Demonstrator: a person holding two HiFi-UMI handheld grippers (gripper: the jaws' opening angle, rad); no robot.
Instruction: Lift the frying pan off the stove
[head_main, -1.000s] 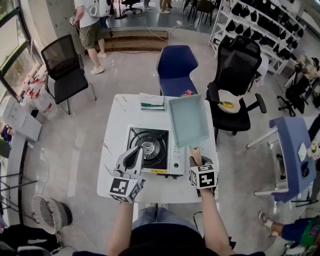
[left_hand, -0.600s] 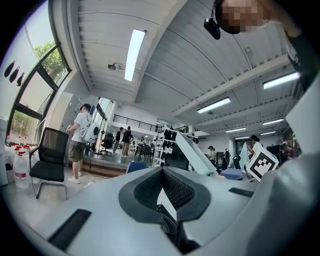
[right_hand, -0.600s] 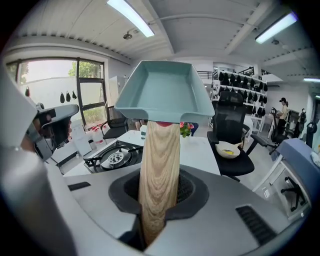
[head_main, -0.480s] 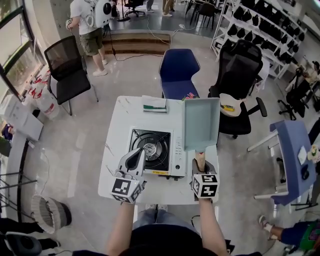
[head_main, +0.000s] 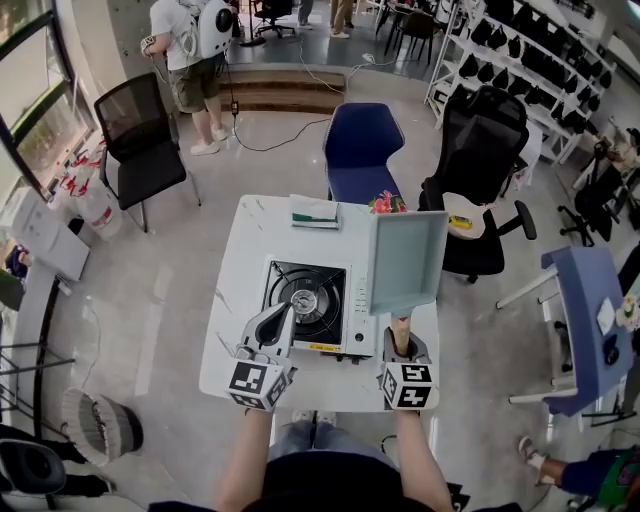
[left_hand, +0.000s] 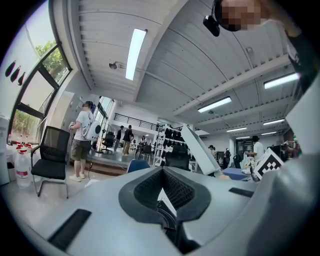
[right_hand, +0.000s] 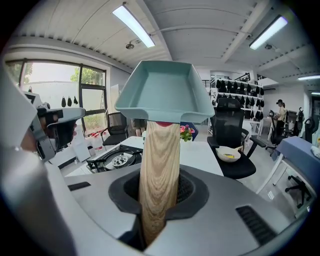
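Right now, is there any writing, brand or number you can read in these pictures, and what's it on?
Nothing reads clearly.
Yellow label strip on the stove front: too small.
Green-and-white packet behind the stove: print blurred.
Marker cubes: square patterns, no words.

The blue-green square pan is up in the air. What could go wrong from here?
The teal square frying pan hangs by its wooden handle alone, clamped in the right gripper, so it might twist or slip. It is close beside the black-topped gas stove and the pink flowers, and a swing could knock either.
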